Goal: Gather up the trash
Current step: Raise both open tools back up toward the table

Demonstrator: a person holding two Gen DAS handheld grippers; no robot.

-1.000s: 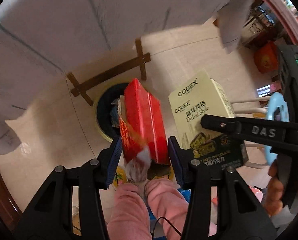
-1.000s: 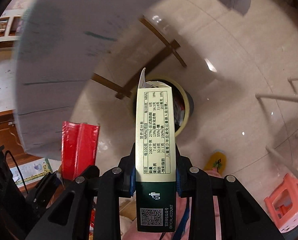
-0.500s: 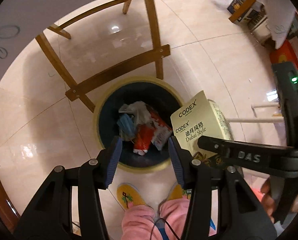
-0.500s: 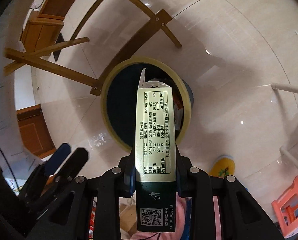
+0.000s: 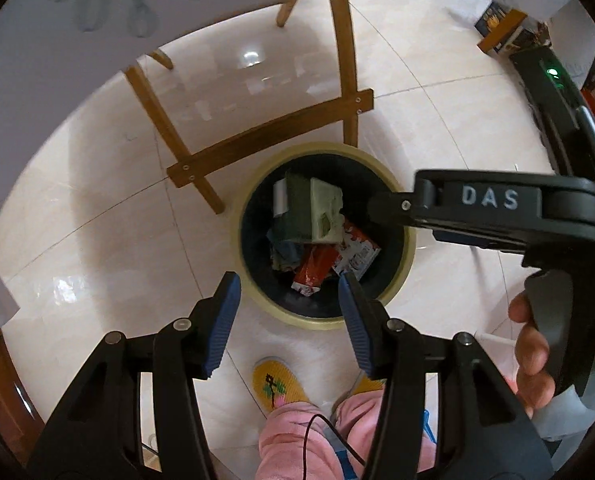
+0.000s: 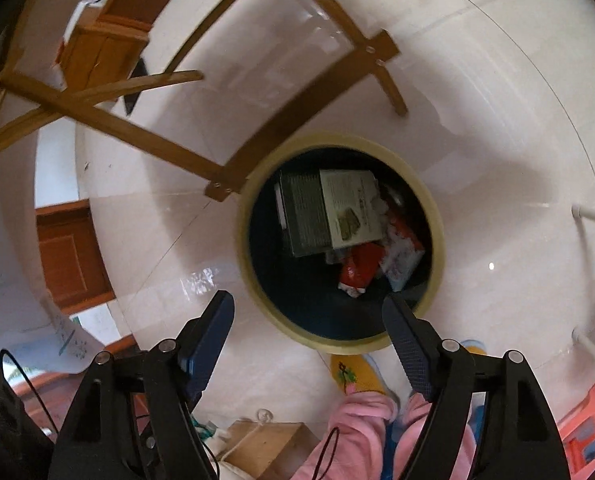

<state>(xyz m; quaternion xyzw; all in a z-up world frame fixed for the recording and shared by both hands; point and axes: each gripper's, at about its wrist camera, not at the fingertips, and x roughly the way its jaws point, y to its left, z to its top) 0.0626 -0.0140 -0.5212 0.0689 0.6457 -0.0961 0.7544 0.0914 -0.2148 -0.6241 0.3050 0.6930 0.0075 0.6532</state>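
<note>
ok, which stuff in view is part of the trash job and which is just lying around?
Job:
- bin
- green carton, in the bin
- red wrapper, in the bin
- left gripper, jaws opening, nothing between them
- right gripper, jaws opening, nothing between them

Lying about:
- wooden chair legs
- yellow slipper
- red stool

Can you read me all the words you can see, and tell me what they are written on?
"DAS" in raised letters on the side of the right gripper, seen from the left wrist camera.
The pale box in the trash bin carries printing, but it is too blurred to read.
The red and white wrappers under it are also too small to read.
No other text can be read.
</note>
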